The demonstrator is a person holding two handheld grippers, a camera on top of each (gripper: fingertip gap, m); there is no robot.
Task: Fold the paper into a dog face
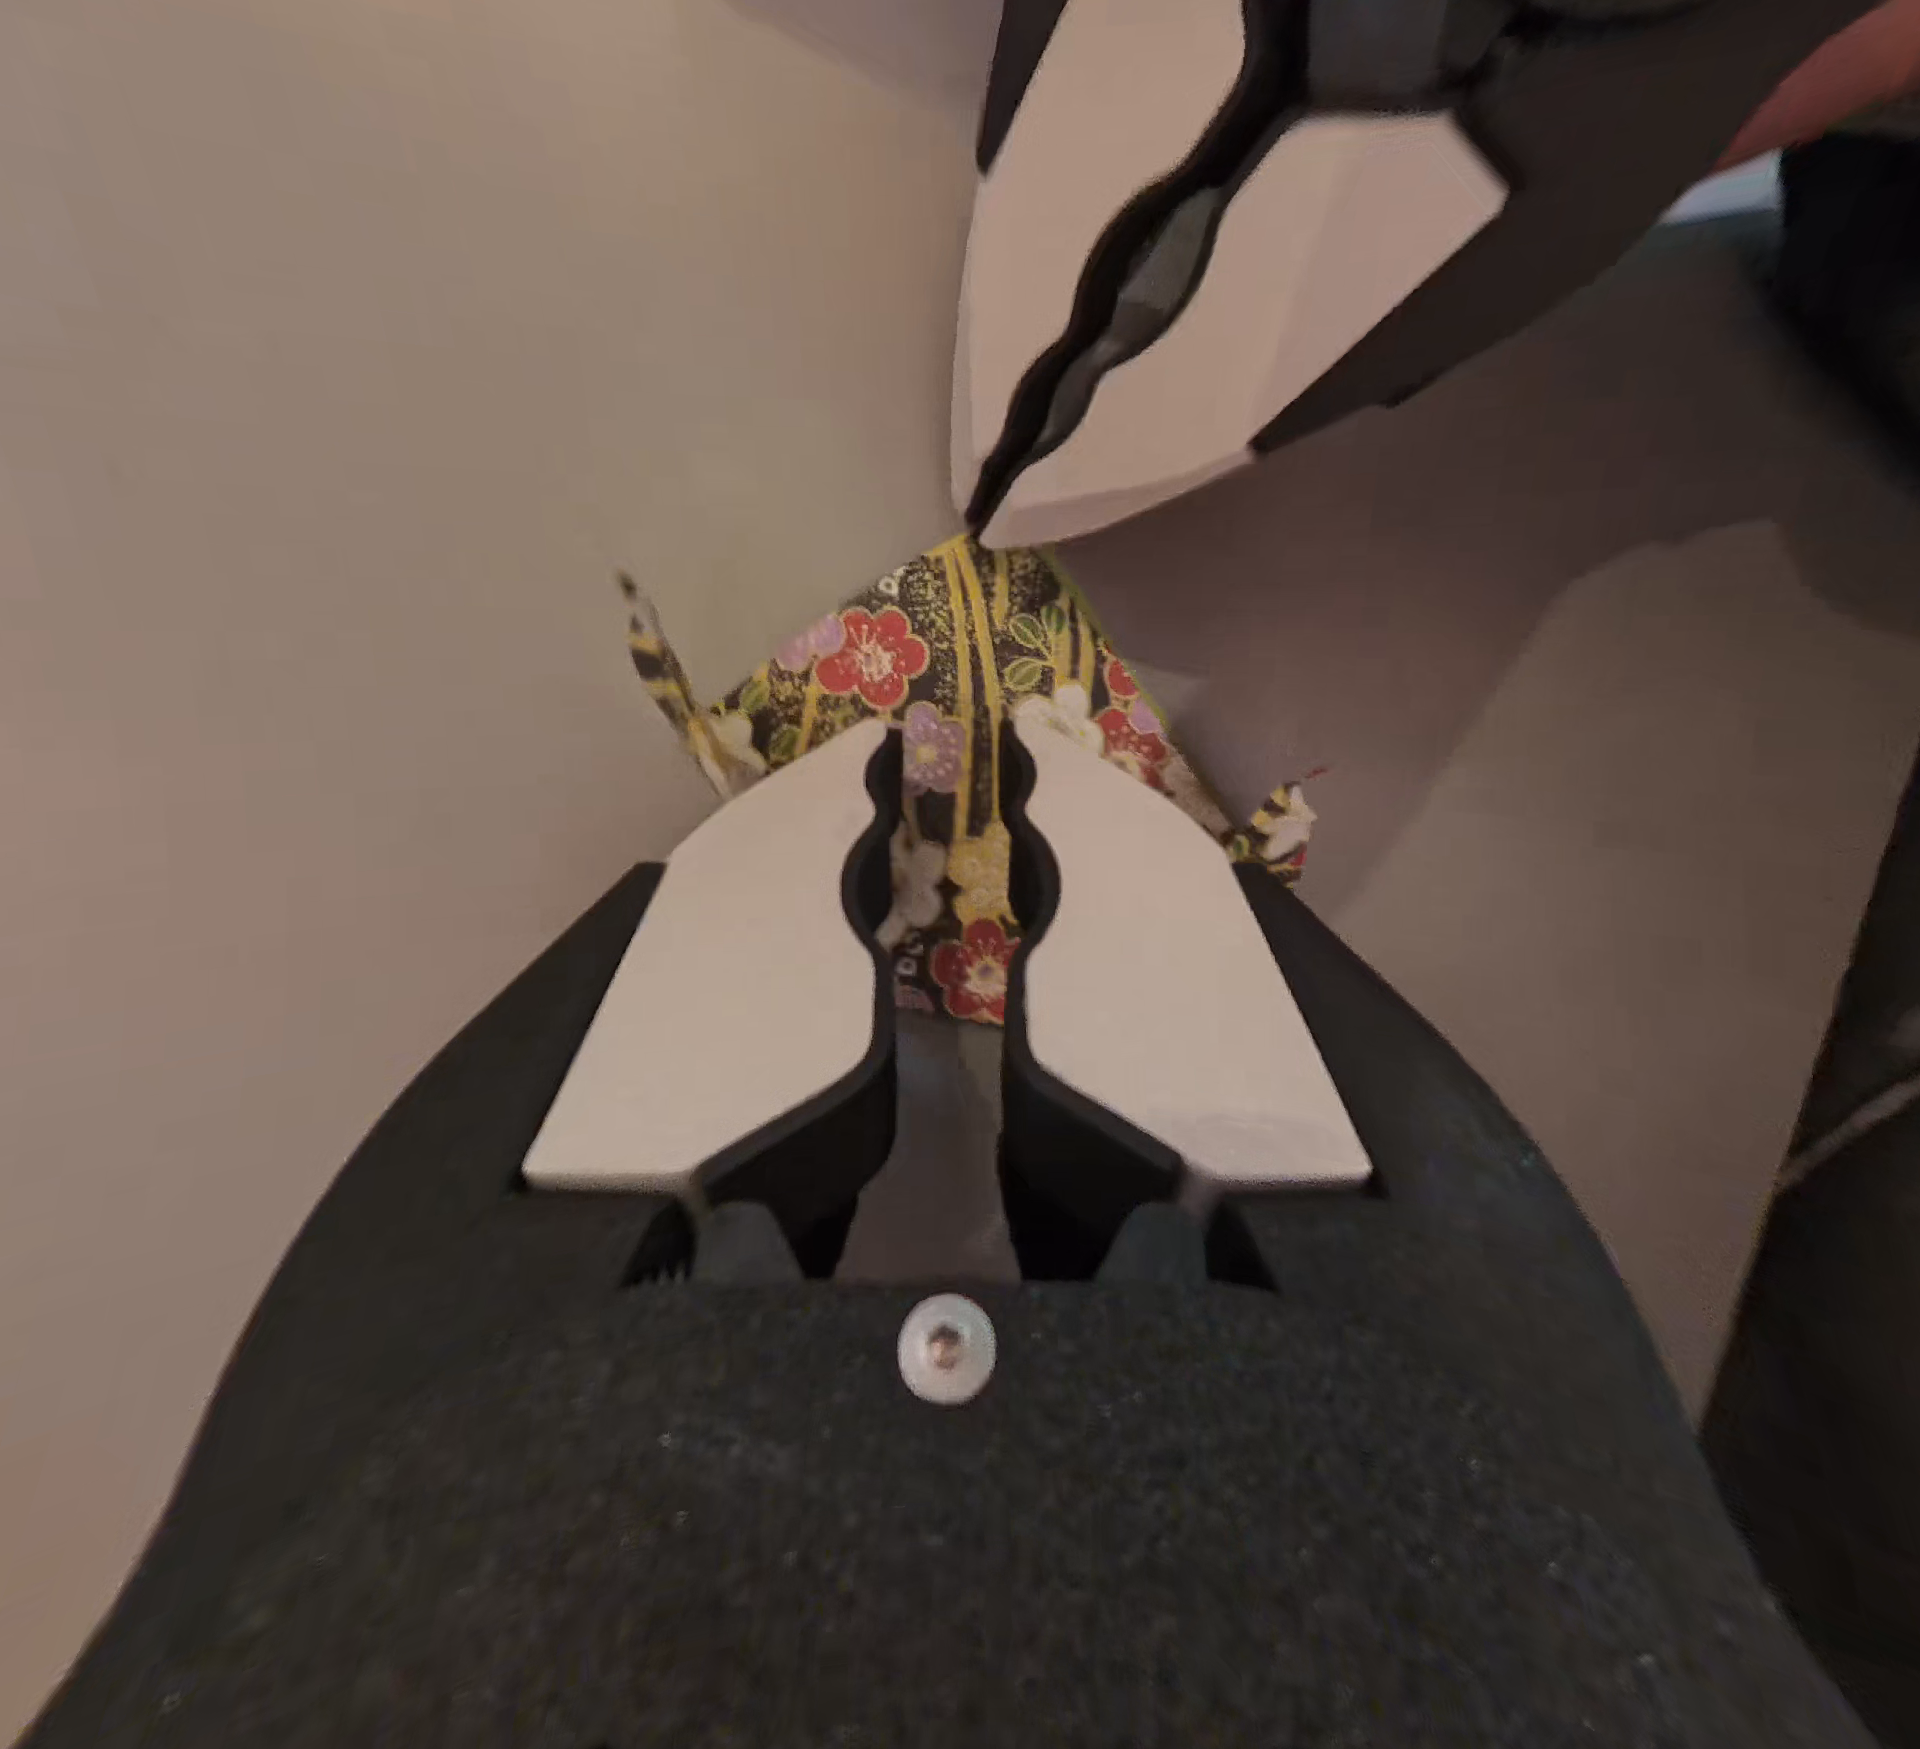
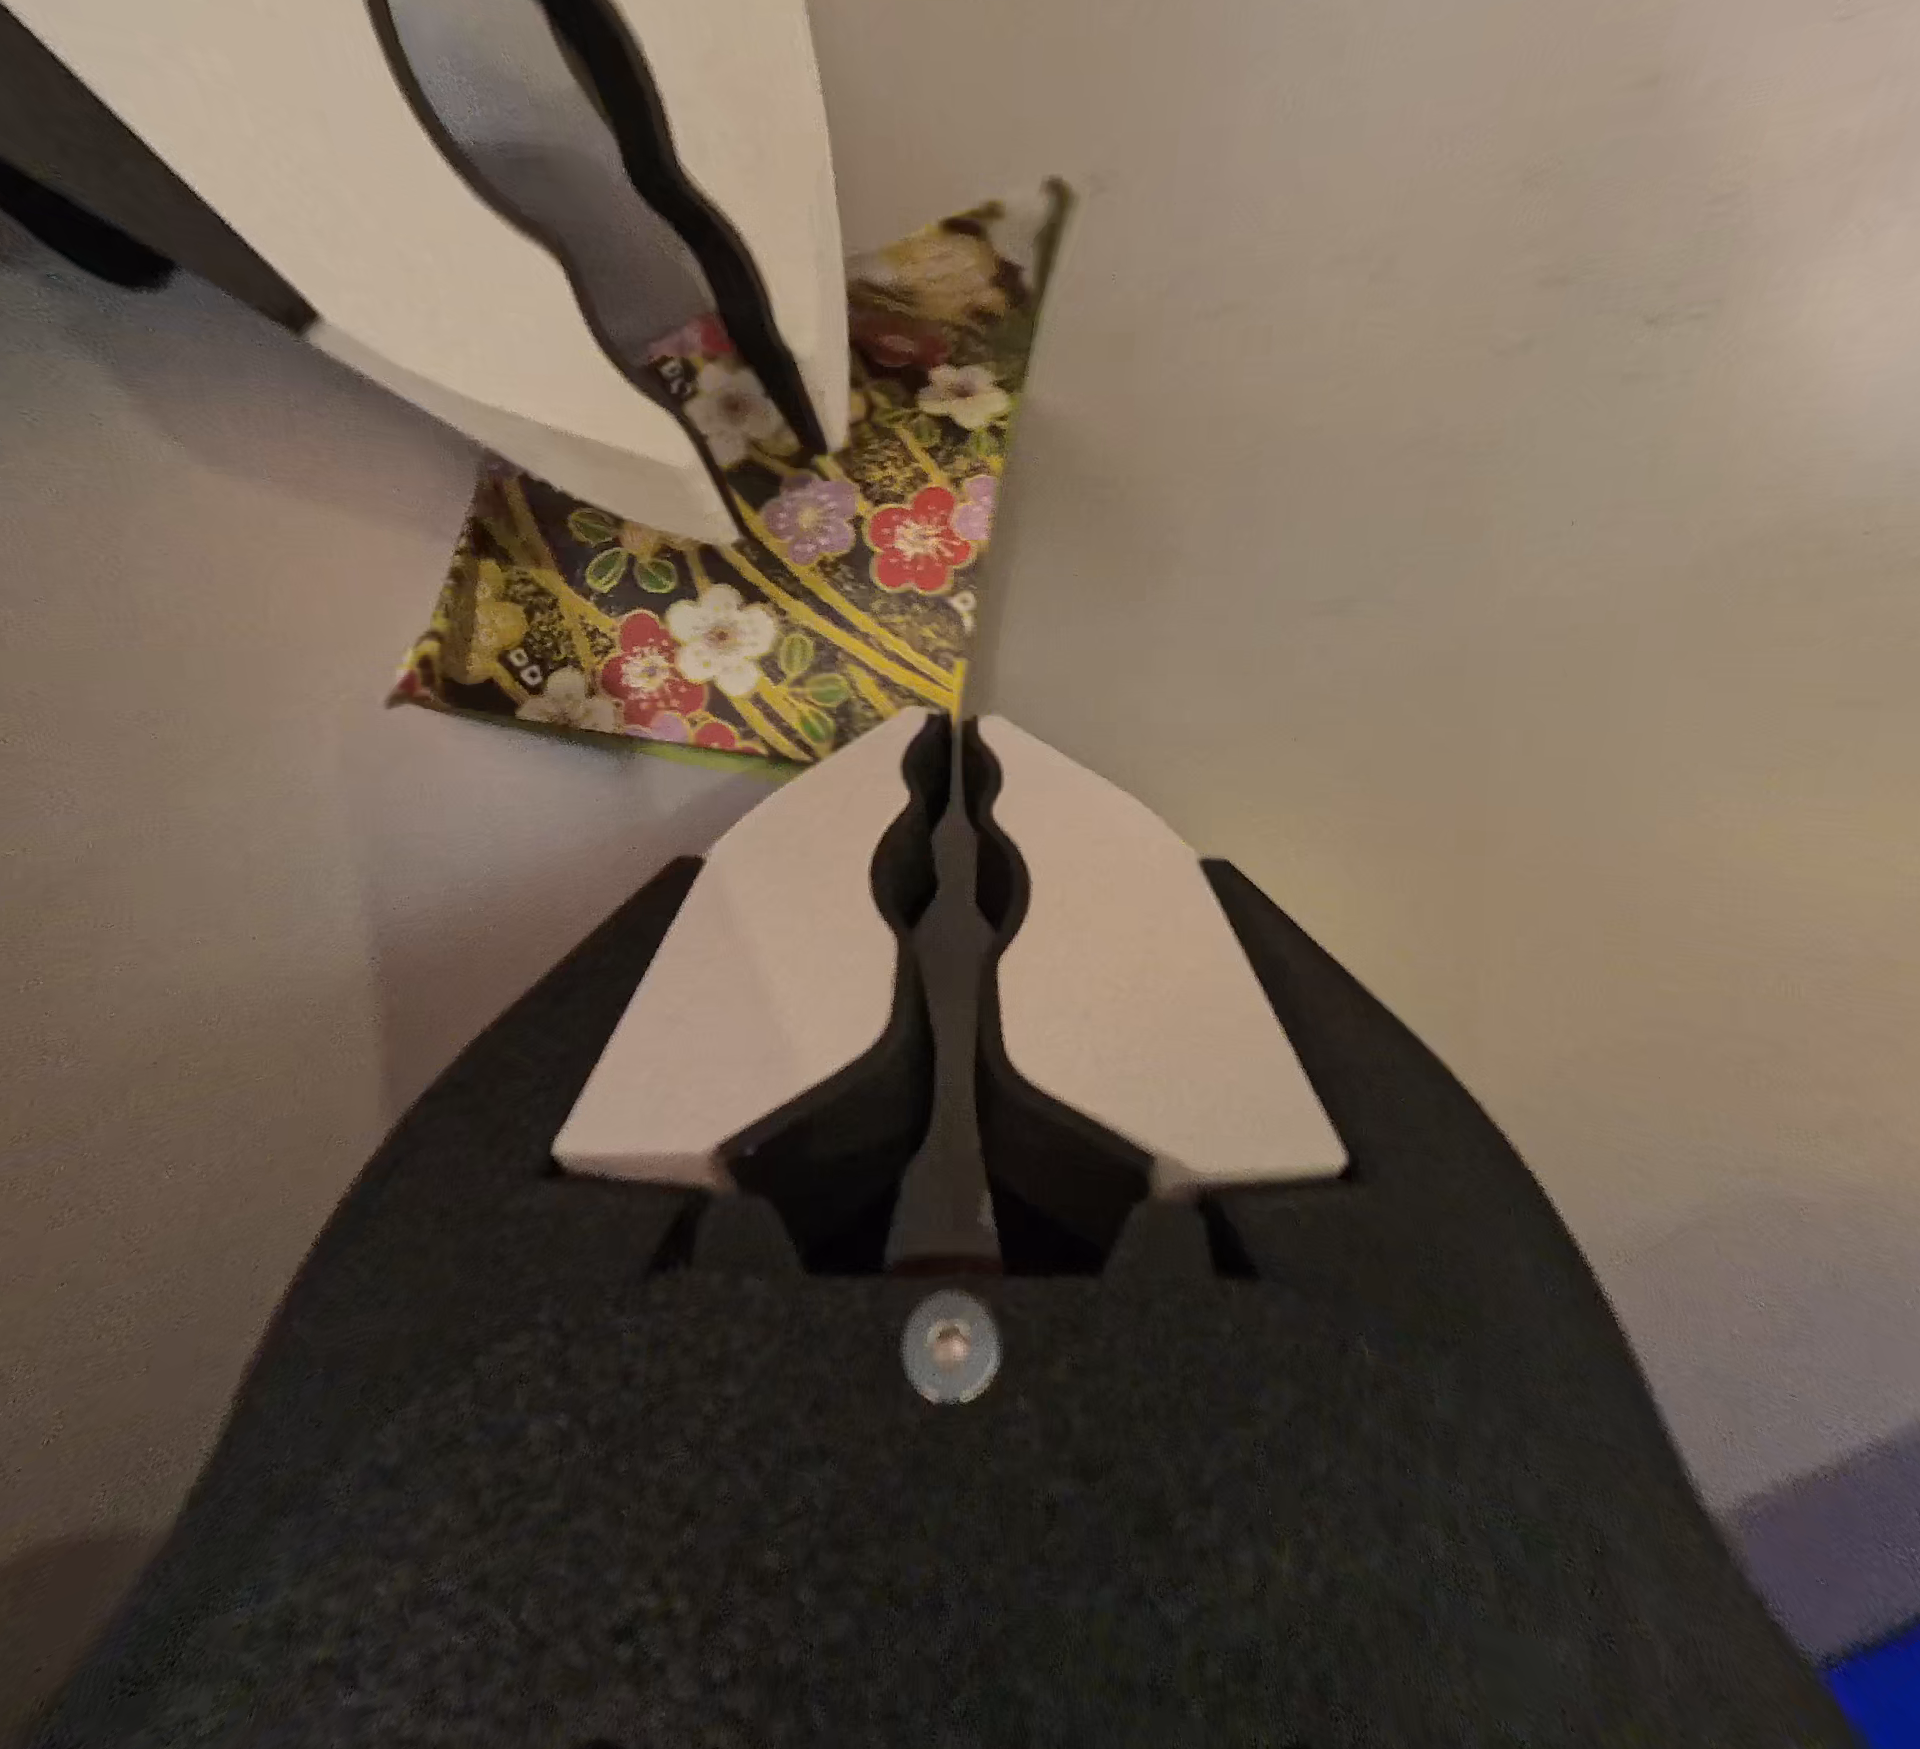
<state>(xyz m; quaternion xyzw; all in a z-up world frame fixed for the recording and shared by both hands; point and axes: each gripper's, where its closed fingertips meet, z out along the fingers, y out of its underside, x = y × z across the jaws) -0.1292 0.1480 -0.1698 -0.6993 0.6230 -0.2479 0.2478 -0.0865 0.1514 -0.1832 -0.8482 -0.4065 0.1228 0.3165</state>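
Note:
The folded paper (image 1: 873, 650), black with yellow stripes and red, purple and white flowers, lies on the white table (image 1: 312, 452). My left gripper (image 1: 951, 743) is open. Its fingers stand apart over the paper, which shows through the gap between them. My right gripper (image 1: 977, 536) comes in from the upper right, shut on the paper's far corner. In the right wrist view the right gripper (image 2: 954, 725) pinches the near corner of the paper (image 2: 727, 629). The left gripper (image 2: 774, 484) comes from the upper left with its tips apart on the paper.
The white table (image 2: 1455, 452) spreads all around the paper. A dark shape (image 1: 1849, 972) stands at the right edge of the left wrist view. A hand (image 1: 1870, 37) holds the right gripper. A blue patch (image 2: 1870, 1689) shows at the bottom right. The left gripper's tips are roughly 5 cm from the right gripper's.

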